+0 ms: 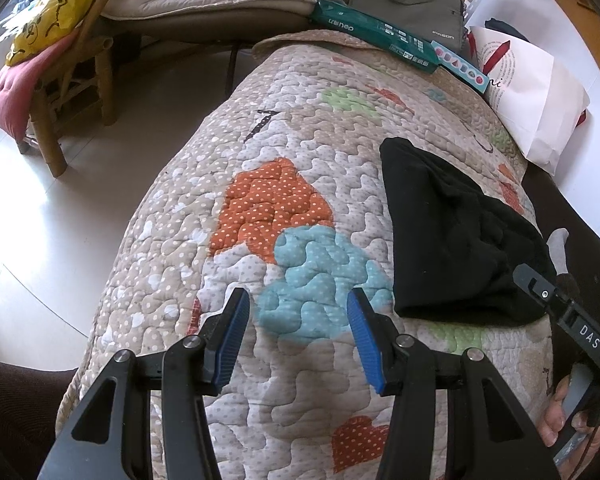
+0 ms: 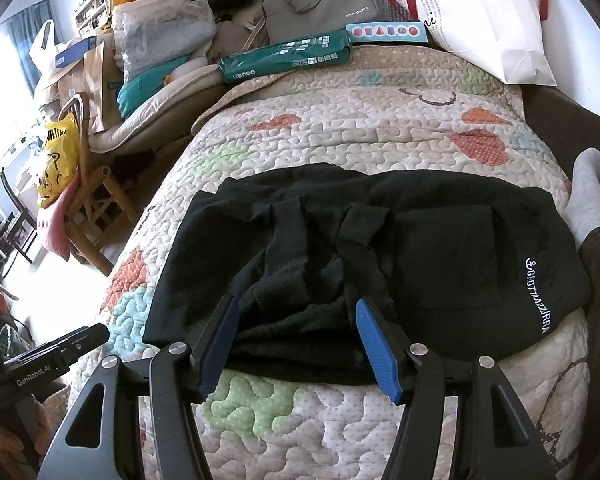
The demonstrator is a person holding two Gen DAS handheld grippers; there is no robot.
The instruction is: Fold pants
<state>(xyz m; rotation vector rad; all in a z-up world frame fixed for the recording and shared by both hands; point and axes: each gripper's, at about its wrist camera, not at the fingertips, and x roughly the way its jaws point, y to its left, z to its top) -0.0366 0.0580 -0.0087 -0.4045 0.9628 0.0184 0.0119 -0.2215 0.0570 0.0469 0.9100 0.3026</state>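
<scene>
Black pants (image 2: 380,256) lie folded into a compact bundle on a quilted bedspread (image 2: 340,128), white lettering on their right side. In the right wrist view my right gripper (image 2: 296,308) hovers over the near edge of the bundle, jaws open, blue pads apart and nothing pinched. In the left wrist view the same pants (image 1: 456,232) lie at the right, and my left gripper (image 1: 298,298) stands open over bare quilt (image 1: 260,140) to their left, holding nothing. The right tool (image 1: 568,320) shows at that view's right edge; the left tool (image 2: 52,360) shows at the right wrist view's lower left.
At the bed's far end lie a green box (image 2: 288,60), a grey laptop bag (image 2: 324,8), a small blue box (image 2: 388,32) and a white paper bag (image 2: 484,20). A wooden chair (image 1: 72,92) with a yellow bag stands left on the floor. A grey sock (image 2: 588,196) shows at the right.
</scene>
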